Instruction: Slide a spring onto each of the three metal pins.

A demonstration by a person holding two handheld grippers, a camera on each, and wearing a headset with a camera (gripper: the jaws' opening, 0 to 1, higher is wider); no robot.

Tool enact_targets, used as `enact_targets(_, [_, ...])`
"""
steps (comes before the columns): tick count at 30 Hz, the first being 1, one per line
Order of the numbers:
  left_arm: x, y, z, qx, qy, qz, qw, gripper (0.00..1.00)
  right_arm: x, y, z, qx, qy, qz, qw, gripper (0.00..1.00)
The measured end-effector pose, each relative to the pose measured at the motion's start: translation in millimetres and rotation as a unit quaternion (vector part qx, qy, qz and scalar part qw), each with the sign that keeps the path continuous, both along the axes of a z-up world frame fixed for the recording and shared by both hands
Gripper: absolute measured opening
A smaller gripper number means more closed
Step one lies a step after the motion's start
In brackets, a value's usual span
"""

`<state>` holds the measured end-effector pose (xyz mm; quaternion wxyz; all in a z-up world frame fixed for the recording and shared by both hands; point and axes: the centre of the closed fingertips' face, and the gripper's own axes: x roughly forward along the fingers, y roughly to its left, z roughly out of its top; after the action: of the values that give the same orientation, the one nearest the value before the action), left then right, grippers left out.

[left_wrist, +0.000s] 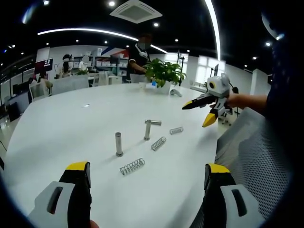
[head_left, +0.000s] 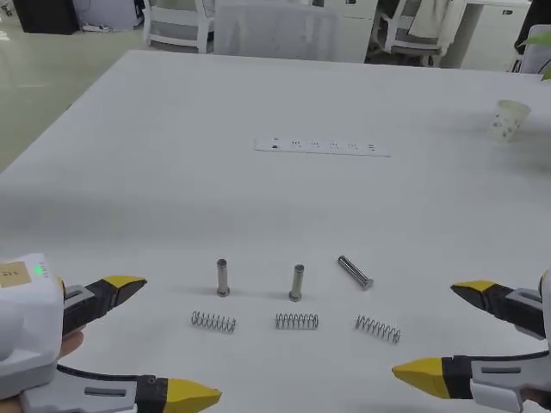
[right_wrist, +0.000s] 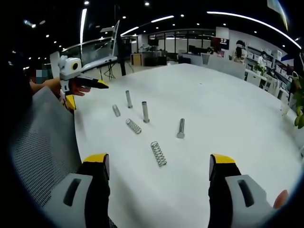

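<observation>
Pins (head_left: 296,282) and springs (head_left: 297,321) lie between spread hand-held grippers (head_left: 172,338).

The 3 pins (head_left: 297,281) look like dull grey metal with a soft sheen, the 3 springs (head_left: 297,321) like bright coiled wire. The table (head_left: 172,172) is smooth and matt. The cup (head_left: 509,120) looks like matt paper

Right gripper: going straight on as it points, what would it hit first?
Probably the nearest spring, ahead of the right gripper, with the fallen pin beyond; the gripper's height is unclear.
</observation>
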<state>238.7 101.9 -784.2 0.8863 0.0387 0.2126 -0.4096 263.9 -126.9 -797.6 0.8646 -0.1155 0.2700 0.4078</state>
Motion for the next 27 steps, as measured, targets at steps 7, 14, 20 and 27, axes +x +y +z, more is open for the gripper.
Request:
enact_targets(7, [-1.6,0.5,2.4,0.0,-0.003,0.003,1.0,0.97,5.4,3.7,4.2,0.001,0.0,0.004,1.0,0.83])
enact_targets(14, [-3.0,1.0,4.5,-0.003,-0.007,0.007,1.0,0.97,14.9,7.4,7.4,-0.01,-0.004,0.01,0.9999,0.81])
enact_targets(20, [-3.8,1.1,6.7,-0.003,-0.01,0.008,0.9999,0.97,33.1,10.2,12.2,-0.023,-0.013,0.016,0.9995,0.79])
enact_targets(27, [-4.2,1.5,9.4,-0.004,-0.014,0.009,0.9998,0.97,47.6,18.5,13.2,-0.043,-0.019,0.028,0.9985,0.76])
